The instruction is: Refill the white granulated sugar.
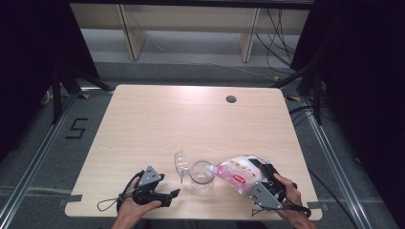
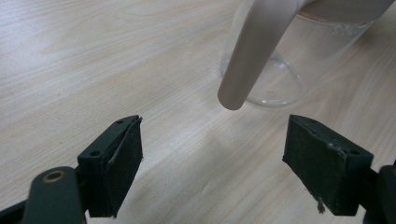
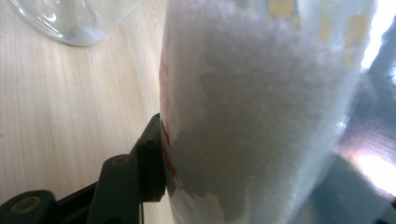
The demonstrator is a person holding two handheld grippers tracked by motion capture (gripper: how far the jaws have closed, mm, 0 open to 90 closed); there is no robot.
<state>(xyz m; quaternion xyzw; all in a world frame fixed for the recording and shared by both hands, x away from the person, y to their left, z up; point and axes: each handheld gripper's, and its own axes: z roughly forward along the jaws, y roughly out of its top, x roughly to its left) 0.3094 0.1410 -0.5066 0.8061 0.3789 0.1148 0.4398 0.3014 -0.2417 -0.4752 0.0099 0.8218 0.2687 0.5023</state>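
Tabletop [image 1: 157, 119]: pale wood grain, round cable hole [image 1: 231, 99] near the far right corner

Glass jar [image 1: 202, 175]: clear, upright, mouth open; stands near the front edge, a little right of its middle. In the left gripper view its base [image 2: 275, 84] sits beyond the jaws, with a pale handle or spout hanging in front of it, unclear which

Clear lid [image 1: 181, 163]: transparent, tilted on edge, just beside the jar on its left; contact with the jar cannot be told

Bag [image 1: 239, 172]: soft plastic pouch with red and yellow print, filled with white granules [image 3: 261, 116]; tipped so its opening meets the jar's rim. Lies toward the front right corner

Right gripper [image 1: 265, 180]: held in the person's right hand, jaws clamped on the bag's rear end; in the right gripper view one black jaw presses the bag's side

Left gripper [image 1: 173, 194]: held in the left hand near the front edge, left of the jar; jaws spread wide, nothing between them, pointed at the jar
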